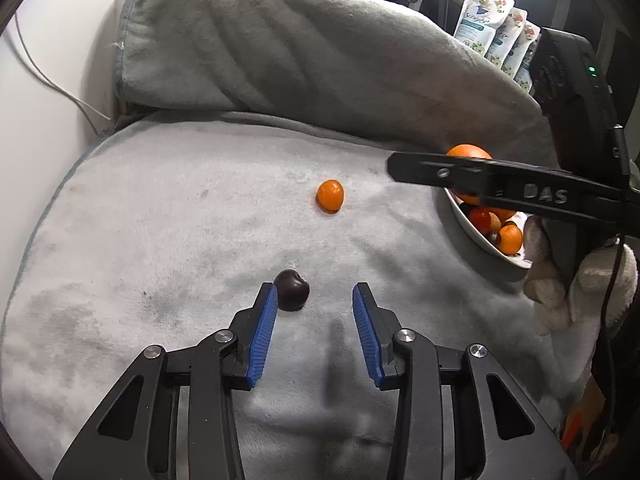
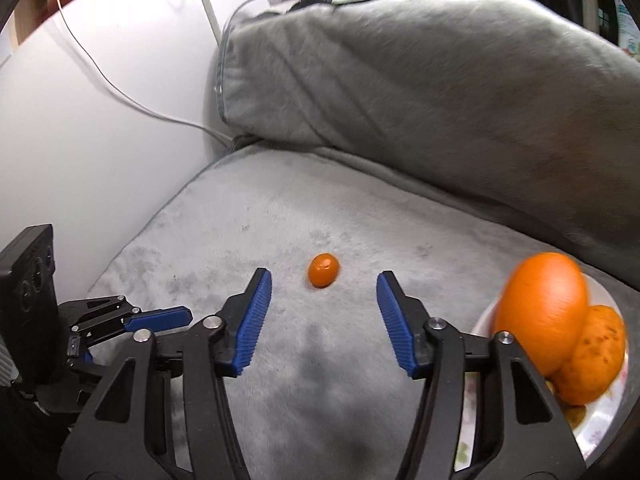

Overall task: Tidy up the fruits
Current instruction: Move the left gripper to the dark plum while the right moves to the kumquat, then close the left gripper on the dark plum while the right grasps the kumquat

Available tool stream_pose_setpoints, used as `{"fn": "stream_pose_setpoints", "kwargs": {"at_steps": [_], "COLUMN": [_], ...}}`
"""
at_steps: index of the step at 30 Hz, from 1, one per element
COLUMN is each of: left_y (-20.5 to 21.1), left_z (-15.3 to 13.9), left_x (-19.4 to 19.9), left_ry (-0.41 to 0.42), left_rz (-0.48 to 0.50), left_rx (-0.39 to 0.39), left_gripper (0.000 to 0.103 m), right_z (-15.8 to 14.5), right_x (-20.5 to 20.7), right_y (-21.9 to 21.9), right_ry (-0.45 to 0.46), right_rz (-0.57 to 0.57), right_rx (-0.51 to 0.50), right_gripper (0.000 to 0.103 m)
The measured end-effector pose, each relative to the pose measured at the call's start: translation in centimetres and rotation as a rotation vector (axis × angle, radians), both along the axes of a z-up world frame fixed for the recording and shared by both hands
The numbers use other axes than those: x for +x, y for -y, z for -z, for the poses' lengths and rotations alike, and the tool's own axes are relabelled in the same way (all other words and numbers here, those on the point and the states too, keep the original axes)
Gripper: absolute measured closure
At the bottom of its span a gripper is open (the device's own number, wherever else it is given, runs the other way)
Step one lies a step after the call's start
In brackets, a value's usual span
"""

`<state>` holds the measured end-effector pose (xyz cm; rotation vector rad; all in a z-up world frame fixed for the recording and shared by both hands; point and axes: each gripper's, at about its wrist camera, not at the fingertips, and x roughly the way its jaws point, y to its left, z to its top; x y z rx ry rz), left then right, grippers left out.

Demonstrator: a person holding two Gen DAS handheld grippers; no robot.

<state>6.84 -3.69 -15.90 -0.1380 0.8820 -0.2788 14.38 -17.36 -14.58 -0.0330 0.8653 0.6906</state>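
Observation:
A small dark cherry [image 1: 291, 290] lies on the grey blanket [image 1: 180, 220]. It sits just inside the left fingertip of my left gripper [image 1: 316, 292], whose blue pads stand apart and do not clamp it. Farther back lies a small orange kumquat [image 1: 330, 196]. In the right wrist view that kumquat [image 2: 323, 270] rests just beyond the tips of my right gripper [image 2: 322, 280], centred in the gap of its open jaws. A white bowl [image 1: 472, 232] at the right holds a large orange [image 2: 542, 308] and smaller fruits.
A big grey cushion [image 1: 300, 48] rises behind the blanket. White wall and a cable [image 2: 120, 92] are to the left. The right gripper's black body [image 1: 520, 188] and a gloved hand [image 1: 580, 280] cross over the bowl. Pouches [image 1: 496, 32] stand at the back right.

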Motion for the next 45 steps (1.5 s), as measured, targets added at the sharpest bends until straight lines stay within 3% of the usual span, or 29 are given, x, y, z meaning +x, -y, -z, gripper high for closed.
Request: {"fn": "stream_pose_setpoints", "kwargs": {"at_steps": [21, 37, 45], "left_y": [-0.2, -0.4, -0.4], "left_z": [1.9, 3.0, 3.4], "left_x": [1.3, 2.9, 3.4], "left_ry": [-0.047, -0.076, -0.081], "left_rz": [-0.009, -0.011, -0.017], "left_rx": [-0.017, -0.026, -0.038], "left_gripper": [0.070, 0.079, 0.081], "right_z": [4.4, 5.2, 5.2], "right_x": [3.7, 4.2, 4.2], "right_y": [-4.3, -5.5, -5.4], "right_ry": [-0.078, -0.089, -0.085], "right_rz": [-0.010, -0.026, -0.028], "right_rx": [-0.075, -0.113, -0.111], "right_gripper": [0.061, 0.075, 0.076]}}
